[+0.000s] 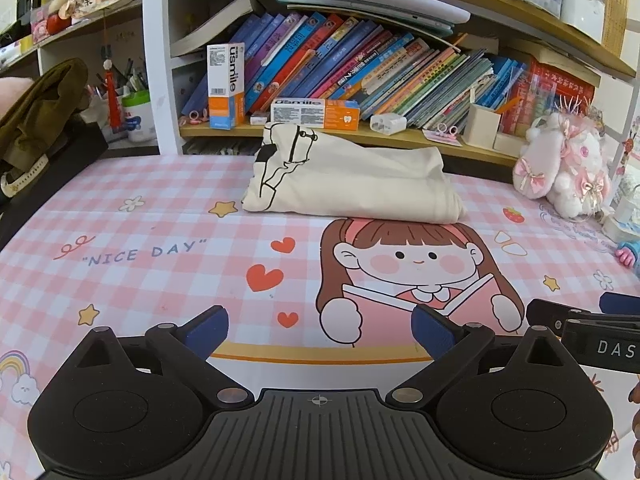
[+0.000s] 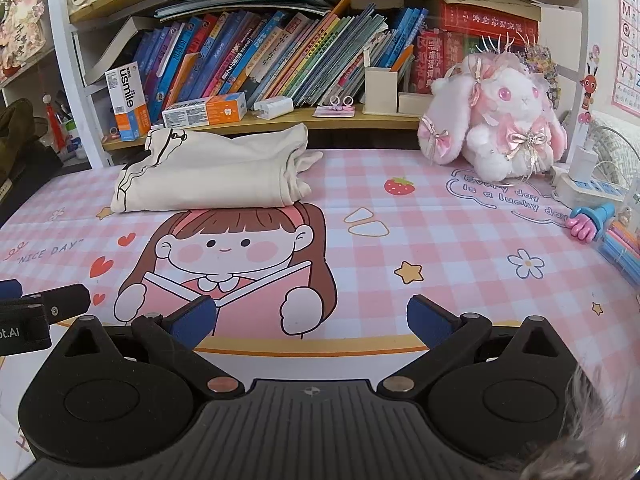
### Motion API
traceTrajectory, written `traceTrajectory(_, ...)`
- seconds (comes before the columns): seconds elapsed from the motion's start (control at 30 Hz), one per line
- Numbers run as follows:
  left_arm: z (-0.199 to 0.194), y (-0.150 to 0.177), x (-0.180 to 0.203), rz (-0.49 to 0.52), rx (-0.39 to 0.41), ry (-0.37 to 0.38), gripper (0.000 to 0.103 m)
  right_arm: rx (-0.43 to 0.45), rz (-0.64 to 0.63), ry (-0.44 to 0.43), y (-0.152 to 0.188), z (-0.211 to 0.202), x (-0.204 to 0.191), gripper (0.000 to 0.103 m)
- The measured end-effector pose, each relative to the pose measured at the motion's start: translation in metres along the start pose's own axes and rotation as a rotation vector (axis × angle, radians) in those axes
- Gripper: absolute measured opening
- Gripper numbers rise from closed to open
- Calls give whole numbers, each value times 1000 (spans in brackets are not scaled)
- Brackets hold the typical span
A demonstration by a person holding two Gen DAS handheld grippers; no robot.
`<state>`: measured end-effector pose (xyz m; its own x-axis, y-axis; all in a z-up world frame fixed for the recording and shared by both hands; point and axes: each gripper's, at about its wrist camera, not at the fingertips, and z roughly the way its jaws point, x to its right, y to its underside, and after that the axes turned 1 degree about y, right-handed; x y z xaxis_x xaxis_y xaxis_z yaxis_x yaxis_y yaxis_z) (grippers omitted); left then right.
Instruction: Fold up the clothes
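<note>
A: Pink checked mat (image 1: 168, 216) over the bench, bookshelf (image 1: 360, 56) behind. Cream garment (image 1: 352, 184), already bundled, lies at the far edge under the shelf.

B: Relative to the tongs?

A: Straight ahead of both, well apart. Long axis runs left-right across the view. Left tongs (image 1: 320, 326) face it nearly head-on; from the right tongs (image 2: 312, 318) it sits ahead and leftward. Left looks nearer, judging by that.

B: Tongs state?

A: Both wide, nothing held.

B: View differences?

A: Right wrist shows the bundle's loose right end, layers and a flap sticking out. Left wrist shows an olive garment (image 1: 36, 112) at far left, barely visible otherwise.
</note>
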<state>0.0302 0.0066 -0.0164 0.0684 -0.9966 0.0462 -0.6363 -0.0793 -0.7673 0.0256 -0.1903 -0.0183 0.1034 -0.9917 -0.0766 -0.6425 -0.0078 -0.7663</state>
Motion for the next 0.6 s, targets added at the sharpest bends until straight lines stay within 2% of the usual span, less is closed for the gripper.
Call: traceTrajectory(0.6,5,1,3,7,-24,-12,99,-7,-14,-6,-1,2,-3,103)
